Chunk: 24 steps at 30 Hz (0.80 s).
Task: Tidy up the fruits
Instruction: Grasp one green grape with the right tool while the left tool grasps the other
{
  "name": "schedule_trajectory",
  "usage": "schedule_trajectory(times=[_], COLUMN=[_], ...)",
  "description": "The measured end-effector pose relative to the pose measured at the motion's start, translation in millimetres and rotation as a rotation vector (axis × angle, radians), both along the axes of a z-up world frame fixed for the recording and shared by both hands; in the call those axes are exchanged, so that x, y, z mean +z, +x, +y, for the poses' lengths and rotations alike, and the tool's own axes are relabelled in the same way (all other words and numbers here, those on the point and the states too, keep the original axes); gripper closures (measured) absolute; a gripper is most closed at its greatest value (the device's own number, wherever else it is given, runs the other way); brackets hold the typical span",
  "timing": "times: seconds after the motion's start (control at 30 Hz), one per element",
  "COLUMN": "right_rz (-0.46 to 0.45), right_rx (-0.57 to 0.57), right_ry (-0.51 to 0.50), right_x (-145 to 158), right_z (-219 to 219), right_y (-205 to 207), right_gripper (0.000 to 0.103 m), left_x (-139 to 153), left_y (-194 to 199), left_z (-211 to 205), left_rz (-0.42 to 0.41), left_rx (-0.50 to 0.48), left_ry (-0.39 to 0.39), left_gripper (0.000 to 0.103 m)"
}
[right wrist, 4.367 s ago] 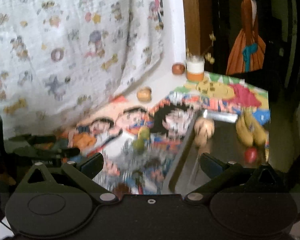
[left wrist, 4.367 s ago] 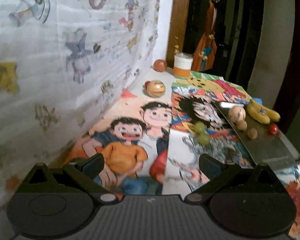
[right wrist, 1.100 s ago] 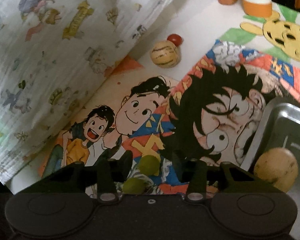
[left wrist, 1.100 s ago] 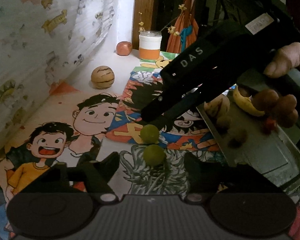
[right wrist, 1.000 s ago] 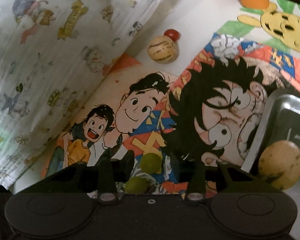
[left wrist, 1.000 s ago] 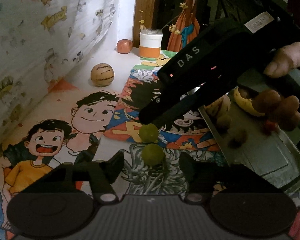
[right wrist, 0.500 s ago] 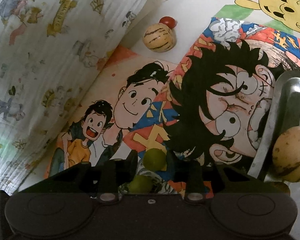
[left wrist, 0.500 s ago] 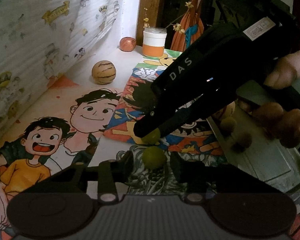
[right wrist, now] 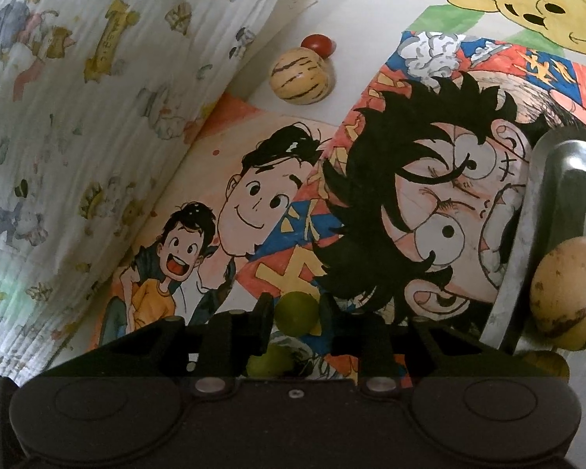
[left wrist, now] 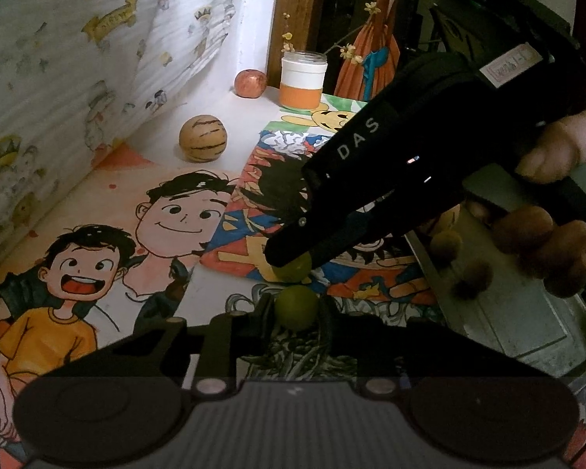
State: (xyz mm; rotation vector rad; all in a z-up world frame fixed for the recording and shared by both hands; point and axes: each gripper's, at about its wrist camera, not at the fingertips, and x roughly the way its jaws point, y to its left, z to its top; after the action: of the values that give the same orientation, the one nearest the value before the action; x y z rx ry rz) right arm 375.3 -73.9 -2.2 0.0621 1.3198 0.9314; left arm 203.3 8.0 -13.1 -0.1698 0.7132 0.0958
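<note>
Two small green fruits lie on the cartoon-print table cover. My left gripper [left wrist: 296, 308] has its fingers closed against the nearer green fruit [left wrist: 296, 308]. My right gripper [right wrist: 296, 312] has its fingers closed against the farther green fruit [right wrist: 296, 312]; in the left wrist view that fruit [left wrist: 293, 267] peeks out under the right gripper's black tip. The nearer fruit [right wrist: 267, 361] shows low in the right wrist view. A metal tray [left wrist: 523, 320] lies to the right with a round yellow fruit [right wrist: 568, 293] and small brown fruits [left wrist: 445, 242].
A striped round melon-like fruit [left wrist: 203, 138], a small red tomato [right wrist: 318, 45], a reddish apple [left wrist: 251, 83] and an orange-and-white jar [left wrist: 304, 80] stand at the back. A patterned white cloth [left wrist: 78, 58] hangs along the left side.
Both grippers have moved in onto the two green fruits and their fingers have narrowed from wide open until they press on the fruits.
</note>
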Motion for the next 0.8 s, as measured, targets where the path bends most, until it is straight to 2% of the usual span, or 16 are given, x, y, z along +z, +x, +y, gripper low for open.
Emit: schedule_trajectory(times=[0.33,0.8], right_rz=[0.007,0.018], right_rx=[-0.024,-0.079], right_ry=[0.017,0.077], right_x=[0.4,2.1], right_z=[-1.9,-27.7], right_y=[-1.3,-8.0], right_gripper=[0.076,0.076], left_x=[1.5,5.1], left_y=[-2.9,-9.9], left_z=[1.8,4.5], left_rz=[0.008,0.01], left_rx=[0.013,0.048], left_ry=[-0.02,-0.055], left_gripper=[0.076,0.076])
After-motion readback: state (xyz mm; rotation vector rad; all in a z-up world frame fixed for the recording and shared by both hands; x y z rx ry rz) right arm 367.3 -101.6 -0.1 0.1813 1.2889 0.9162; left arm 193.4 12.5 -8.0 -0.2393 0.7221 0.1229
